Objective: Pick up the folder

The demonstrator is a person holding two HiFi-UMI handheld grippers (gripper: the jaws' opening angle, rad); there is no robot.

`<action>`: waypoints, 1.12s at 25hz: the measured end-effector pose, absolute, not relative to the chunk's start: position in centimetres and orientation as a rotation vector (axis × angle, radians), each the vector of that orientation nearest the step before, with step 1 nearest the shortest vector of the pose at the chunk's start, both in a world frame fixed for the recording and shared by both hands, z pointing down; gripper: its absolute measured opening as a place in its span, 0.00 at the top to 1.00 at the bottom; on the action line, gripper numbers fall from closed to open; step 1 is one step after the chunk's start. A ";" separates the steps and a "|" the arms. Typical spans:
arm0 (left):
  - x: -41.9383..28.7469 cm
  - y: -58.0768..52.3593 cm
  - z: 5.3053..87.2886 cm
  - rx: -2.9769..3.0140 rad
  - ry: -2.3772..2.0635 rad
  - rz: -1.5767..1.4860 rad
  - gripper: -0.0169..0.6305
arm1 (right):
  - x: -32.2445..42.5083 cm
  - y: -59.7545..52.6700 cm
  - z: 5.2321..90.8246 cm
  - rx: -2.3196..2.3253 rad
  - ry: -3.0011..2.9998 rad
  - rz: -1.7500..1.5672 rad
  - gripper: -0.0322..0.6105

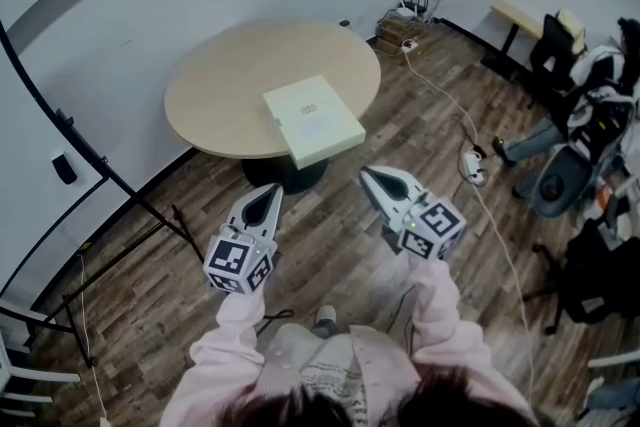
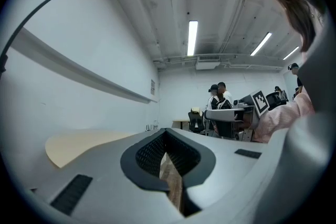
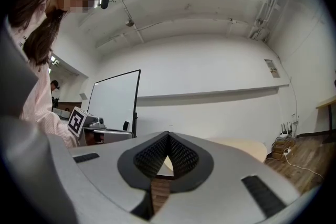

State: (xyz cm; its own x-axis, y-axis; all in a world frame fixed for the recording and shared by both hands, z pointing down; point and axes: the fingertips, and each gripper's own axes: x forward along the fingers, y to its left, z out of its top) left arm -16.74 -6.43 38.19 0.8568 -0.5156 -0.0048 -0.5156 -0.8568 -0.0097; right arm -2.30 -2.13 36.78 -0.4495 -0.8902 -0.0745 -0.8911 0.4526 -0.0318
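Left claw point(image 1: 273, 190) and right claw point(image 1: 366, 173) pressed together, empty; flat square folder point(image 1: 313, 121) on round wooden table point(image 1: 210, 95)

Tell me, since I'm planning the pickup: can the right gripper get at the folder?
Probably yes: the folder lies on the table, at its near edge, nothing between; the right gripper, shut, is short of it.

Open floor point(image 1: 330, 215) lies between the left gripper point(image 1: 271, 188), the right gripper point(image 1: 366, 173) and the near edge of the round table point(image 1: 215, 95). The tabletop is bare left of and behind the folder point(image 1: 312, 120). The wall point(image 1: 120, 25) bounds the table's far side; black stand legs point(image 1: 150, 215) obstruct the left, and a power strip point(image 1: 473, 165) with its cable point(image 1: 440, 95) obstructs the right.
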 end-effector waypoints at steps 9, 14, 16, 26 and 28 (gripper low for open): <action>-15.1 -10.7 39.5 -3.060 0.803 -0.011 0.98 | -0.7 -6.1 37.9 -1.642 2.601 -0.013 0.95; -14.4 -11.8 39.9 -3.065 0.784 -0.013 0.98 | -0.3 -7.5 38.5 -1.653 2.595 -0.029 0.95; -14.4 -12.1 40.1 -3.065 0.784 -0.024 0.98 | -0.2 -7.9 38.7 -1.652 2.587 -0.042 0.95; -13.4 -13.9 41.1 -3.069 0.844 -0.073 0.98 | 1.0 -10.9 38.9 -1.579 2.600 -0.099 0.95; -13.0 -14.3 41.3 -3.064 0.869 -0.078 0.98 | 1.2 -11.7 38.9 -1.551 2.629 -0.101 0.95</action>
State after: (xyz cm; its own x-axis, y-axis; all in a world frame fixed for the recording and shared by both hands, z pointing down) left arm -12.95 -14.25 41.28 0.8500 -0.5235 0.0590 -0.5257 -0.8502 0.0294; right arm 1.22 -11.65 38.91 -0.4814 -0.8755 -0.0421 -0.8696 0.4831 -0.1017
